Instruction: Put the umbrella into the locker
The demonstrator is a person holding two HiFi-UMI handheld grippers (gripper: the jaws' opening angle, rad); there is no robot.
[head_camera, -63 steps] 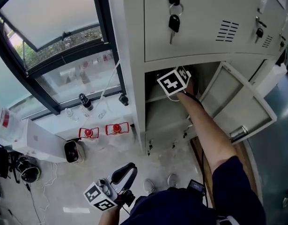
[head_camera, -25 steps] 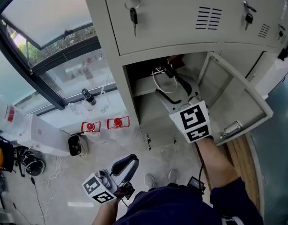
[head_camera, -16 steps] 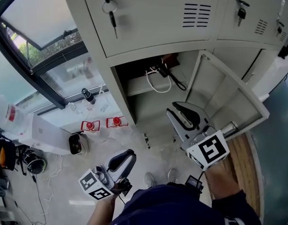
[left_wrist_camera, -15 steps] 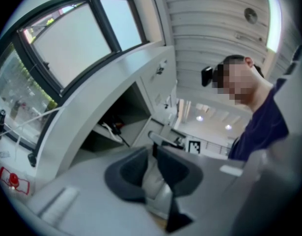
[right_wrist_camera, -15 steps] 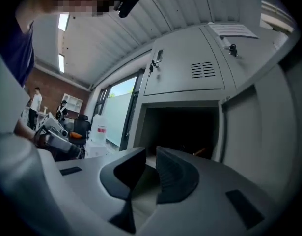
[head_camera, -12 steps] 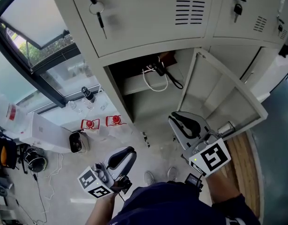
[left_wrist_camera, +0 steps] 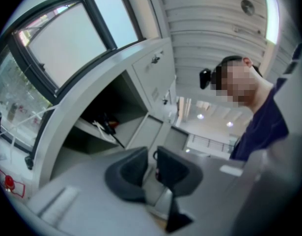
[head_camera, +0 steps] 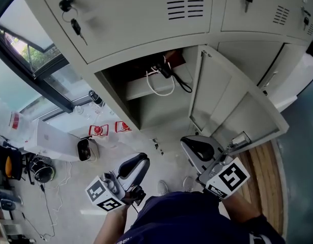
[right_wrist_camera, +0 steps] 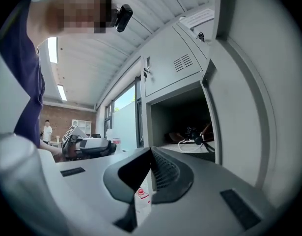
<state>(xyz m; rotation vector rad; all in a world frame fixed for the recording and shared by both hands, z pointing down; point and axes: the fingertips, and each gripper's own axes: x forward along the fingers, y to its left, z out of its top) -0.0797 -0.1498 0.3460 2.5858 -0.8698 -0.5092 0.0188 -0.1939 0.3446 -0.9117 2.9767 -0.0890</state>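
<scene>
Umbrella [head_camera: 168, 69] lies on the shelf [head_camera: 141, 89] of the open locker [head_camera: 141, 19], in the upper part of the compartment near the shelf's front edge. Its white loop [head_camera: 159, 87] droops over that edge and a black strap trails to the right.

Moments earlier the right hand-held gripper [head_camera: 194, 146] was reaching deep into that compartment. It now sits low, outside the locker and beside the lower corner of the swung-out door [head_camera: 232, 111]. Its jaws have just been closing and meet at the tips, clenched on nothing. The left hand-held gripper [head_camera: 137, 164] hangs low over the floor much as before. Its jaws stand a narrow slit apart and are empty.

Only the head view takes in both tools at once, along with the keys [head_camera: 75, 24] dangling from the door above. The right gripper view [right_wrist_camera: 151, 154] looks level into the compartment. It shows the umbrella [right_wrist_camera: 190, 134] as a dark bundle on the shelf, and it alone catches the other tool [right_wrist_camera: 87, 145] from the side. The left gripper view [left_wrist_camera: 151, 161] sees the locker from below, with the umbrella [left_wrist_camera: 105, 127] small in the shadow.

The strap end faces the front edge and the body runs back into the dark. The exact line of its long axis cannot be made out.
</scene>
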